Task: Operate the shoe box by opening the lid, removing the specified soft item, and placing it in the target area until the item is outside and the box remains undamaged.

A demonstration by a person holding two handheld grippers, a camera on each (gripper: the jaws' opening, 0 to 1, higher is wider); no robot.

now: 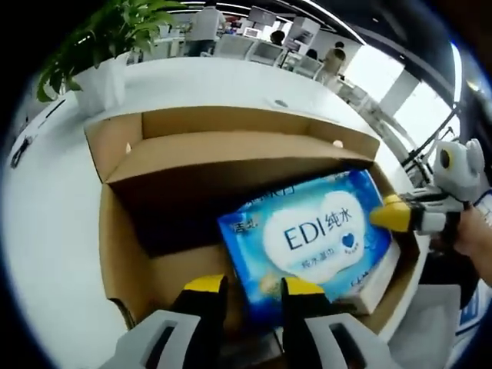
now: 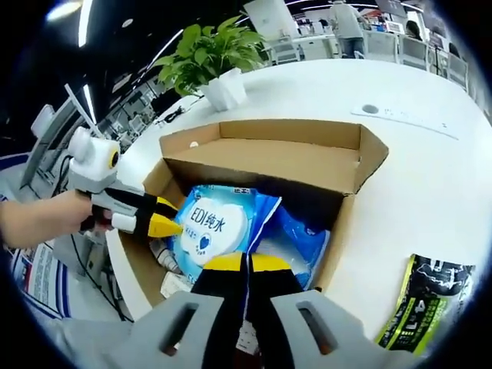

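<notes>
My right tool (image 2: 246,265), jaws clamped together on the blue wipes pack (image 2: 223,231), holds it inside the open box (image 2: 338,165); my left tool (image 1: 254,288) waits apart beside it.

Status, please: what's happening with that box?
Left gripper open at wipes pack. Right gripper pinching its edge. Pack inside open box. Nothing blocking.

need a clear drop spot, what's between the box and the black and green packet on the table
Bare white table in the right gripper view; nothing lies between the cardboard box and the black and green packet.
</notes>
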